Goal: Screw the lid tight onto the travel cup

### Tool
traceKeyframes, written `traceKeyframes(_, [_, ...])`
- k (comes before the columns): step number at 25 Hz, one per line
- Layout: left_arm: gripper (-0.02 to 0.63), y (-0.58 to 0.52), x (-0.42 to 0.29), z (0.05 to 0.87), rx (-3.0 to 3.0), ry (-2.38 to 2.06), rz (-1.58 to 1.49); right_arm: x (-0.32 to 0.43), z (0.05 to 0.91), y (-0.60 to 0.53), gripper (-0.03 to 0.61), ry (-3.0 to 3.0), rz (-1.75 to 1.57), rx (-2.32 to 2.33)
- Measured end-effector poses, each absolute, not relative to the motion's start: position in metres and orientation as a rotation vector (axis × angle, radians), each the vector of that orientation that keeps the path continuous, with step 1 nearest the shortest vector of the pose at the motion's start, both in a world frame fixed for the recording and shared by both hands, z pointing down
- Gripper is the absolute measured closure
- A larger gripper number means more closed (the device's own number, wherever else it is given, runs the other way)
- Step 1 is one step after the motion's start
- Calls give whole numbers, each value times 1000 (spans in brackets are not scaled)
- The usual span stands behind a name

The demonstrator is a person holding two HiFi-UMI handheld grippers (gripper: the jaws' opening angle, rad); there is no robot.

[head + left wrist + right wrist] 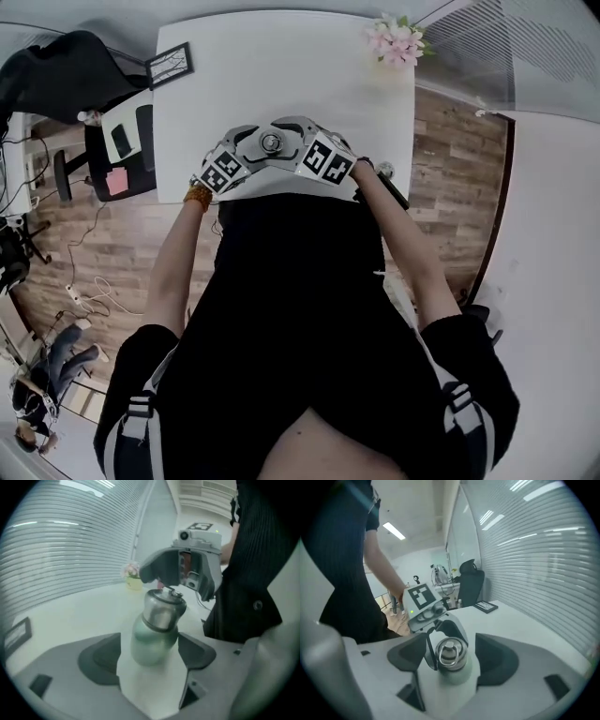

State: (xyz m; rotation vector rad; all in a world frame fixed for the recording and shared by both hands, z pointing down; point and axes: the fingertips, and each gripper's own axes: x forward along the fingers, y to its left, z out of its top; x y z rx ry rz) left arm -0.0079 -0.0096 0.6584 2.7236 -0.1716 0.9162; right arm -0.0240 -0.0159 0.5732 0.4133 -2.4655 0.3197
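The left gripper [149, 652] is released, its two dark pads spread wide. The travel cup [152, 639] stands upright between them (pale green body, brushed steel top). The pad on the gripper's left is clearly off the cup. The one on its right sits just beside the body, and the blur leaves it unclear whether it brushes the cup. The lid [161, 609] sits on the cup's mouth, above the level of the pads, with a small ring handle on top.

Directly across the cup, facing this gripper, is the right gripper [452, 660]. It is also released, its pads standing to either side of the lid with space showing on both sides. In its own view the ring handle points toward the camera.

Both grippers meet over the near edge of a white table [281, 66], and the cup rests on the tabletop between them. Beyond the left gripper, well apart at the table's far corner, stands a small pot of pink flowers [132, 571]. Beyond the right gripper, at the opposite far corner, lies a dark picture frame [486, 606], with a black office chair [471, 585] behind it.
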Motion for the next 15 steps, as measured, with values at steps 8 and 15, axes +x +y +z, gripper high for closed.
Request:
traceKeyframes(8, [275, -8, -2, 665, 2650, -561, 778, -27, 600, -17, 336, -2322, 204, 638])
traceKeyframes(15, [275, -7, -8, 668, 2743, 38, 1060, -37, 601, -12, 339, -2309, 20, 159])
